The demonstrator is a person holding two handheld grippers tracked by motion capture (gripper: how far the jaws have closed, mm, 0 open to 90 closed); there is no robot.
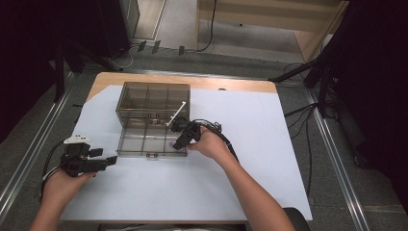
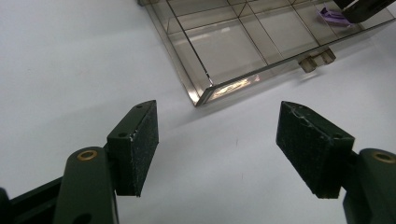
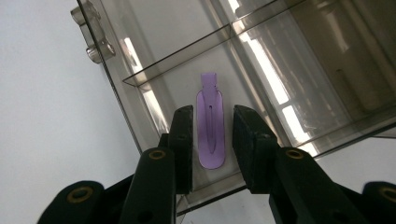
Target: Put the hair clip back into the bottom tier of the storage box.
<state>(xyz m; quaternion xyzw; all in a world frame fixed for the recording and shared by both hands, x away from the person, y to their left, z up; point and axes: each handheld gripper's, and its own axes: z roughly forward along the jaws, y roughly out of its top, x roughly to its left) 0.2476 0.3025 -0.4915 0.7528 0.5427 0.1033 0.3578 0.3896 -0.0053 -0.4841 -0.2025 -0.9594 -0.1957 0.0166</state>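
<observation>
Right gripper [image 3: 212,140] parted around purple clip [image 3: 211,125], untouched; organizer box [image 1: 144,144] cropped at twelve o'clock. Left gripper [image 2: 217,140] wide apart, empty.

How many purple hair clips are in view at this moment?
1. The purple hair clip lies flat in a corner compartment of the clear organizer box, between the right gripper's parted jaws. Others may be hidden behind the tinted walls.
</observation>
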